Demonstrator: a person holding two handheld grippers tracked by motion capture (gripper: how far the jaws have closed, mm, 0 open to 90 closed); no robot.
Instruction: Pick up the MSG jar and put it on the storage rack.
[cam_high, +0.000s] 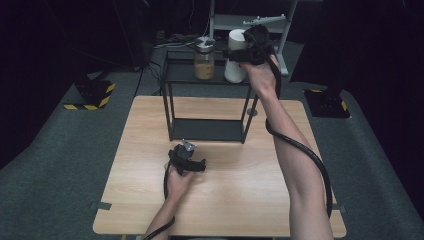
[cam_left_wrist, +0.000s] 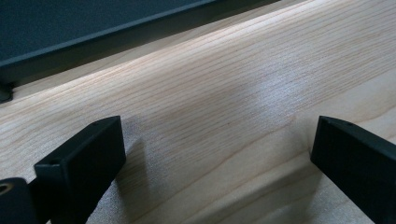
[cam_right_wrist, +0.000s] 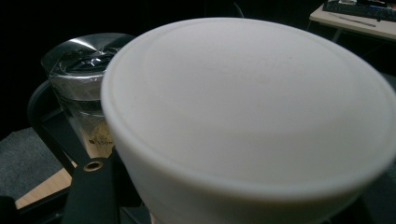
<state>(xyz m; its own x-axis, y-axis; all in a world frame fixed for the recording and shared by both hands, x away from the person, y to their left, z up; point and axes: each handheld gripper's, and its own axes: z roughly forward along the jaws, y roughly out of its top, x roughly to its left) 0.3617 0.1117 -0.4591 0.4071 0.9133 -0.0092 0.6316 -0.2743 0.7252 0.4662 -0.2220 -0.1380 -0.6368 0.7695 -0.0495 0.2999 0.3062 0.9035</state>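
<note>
A white cylindrical container (cam_high: 234, 72) stands on the top shelf of a black two-tier rack (cam_high: 207, 129), beside a glass jar (cam_high: 204, 60) with a metal lid and tan contents. My right gripper (cam_high: 239, 51) reaches in high at the container's upper part, with its jaws on either side. In the right gripper view the container's white top (cam_right_wrist: 247, 93) is very close, one black jaw presses its left side, and the jar (cam_right_wrist: 81, 98) stands behind. My left gripper (cam_high: 190, 162) rests low on the wooden table (cam_high: 235, 190) in front of the rack. Its jaws (cam_left_wrist: 217, 126) stand wide apart over bare wood.
The rack stands at the table's far middle, and its lower shelf edge (cam_left_wrist: 93, 28) lies just ahead of the left gripper. A white metal frame (cam_high: 250, 22) stands behind the rack. Black-and-yellow striped bases (cam_high: 92, 95) sit on the grey floor at both sides.
</note>
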